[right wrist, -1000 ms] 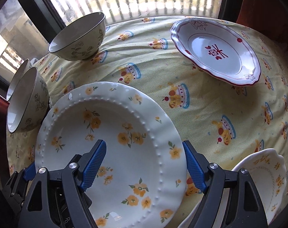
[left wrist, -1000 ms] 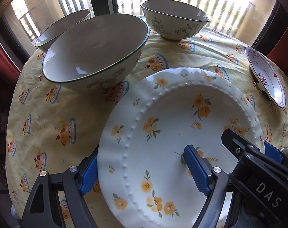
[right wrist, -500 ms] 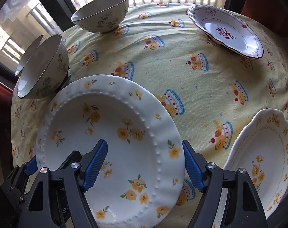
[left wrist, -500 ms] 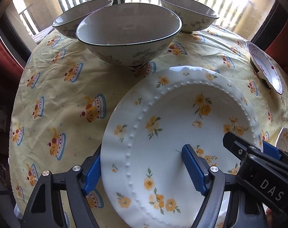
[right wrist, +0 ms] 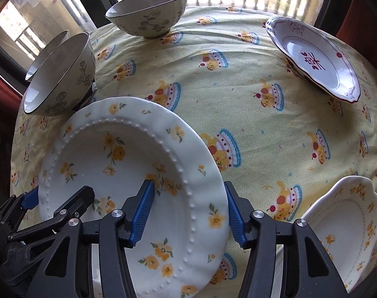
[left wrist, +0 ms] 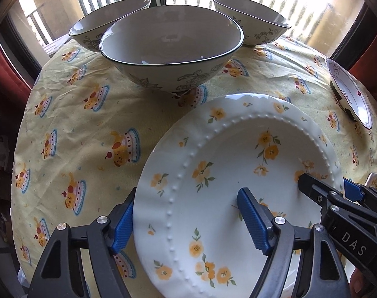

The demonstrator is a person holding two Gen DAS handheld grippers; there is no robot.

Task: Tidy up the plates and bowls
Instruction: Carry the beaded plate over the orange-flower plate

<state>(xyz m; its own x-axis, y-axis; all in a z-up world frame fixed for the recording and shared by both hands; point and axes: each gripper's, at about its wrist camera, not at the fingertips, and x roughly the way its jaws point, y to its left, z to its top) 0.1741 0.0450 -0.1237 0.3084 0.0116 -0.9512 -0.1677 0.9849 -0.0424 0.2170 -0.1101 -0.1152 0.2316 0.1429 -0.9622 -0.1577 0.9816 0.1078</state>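
Left gripper [left wrist: 187, 221]: black frame, ribbed blue pads, pointed steeply down. Jaws just closing, set wide across the left rim of the flowered plate [left wrist: 238, 161]. Outer pad against the rim's edge, inner pad over the well. Cannot tell whether pressing.

Right gripper [right wrist: 188, 211]: same build, astride the plate's right rim. Jaws just closing, rim between them. Outer pad just beside the edge, inner pad low over the well. Firm contact not determinable.

Flowered plate: glossy white, round, wavy edge, raised ring of beads, scattered yellow blossoms. Located at the near edge of the table, on a wrinkled yellow tablecloth [right wrist: 238, 87] printed with cakes, just beside the nearest bowl [left wrist: 171, 49].

Bowls: three, glazed pale, dark thin rims, line-drawn flowers outside, deep and flaring. Second bowl [left wrist: 109, 22] directly behind the nearest one, third bowl [left wrist: 250, 22] apart near the window.

Left view only: all three bowls seen clearly and open-mouthed. Red-trimmed dish [right wrist: 317, 57] nearly edge-on there.

Right view only: red-trimmed dish face-on, shallow, scalloped, red motif at centre. Scalloped flowered plate [right wrist: 342, 223] at lower right, a mere sliver in the left view. Second bowl largely hidden behind the nearest.
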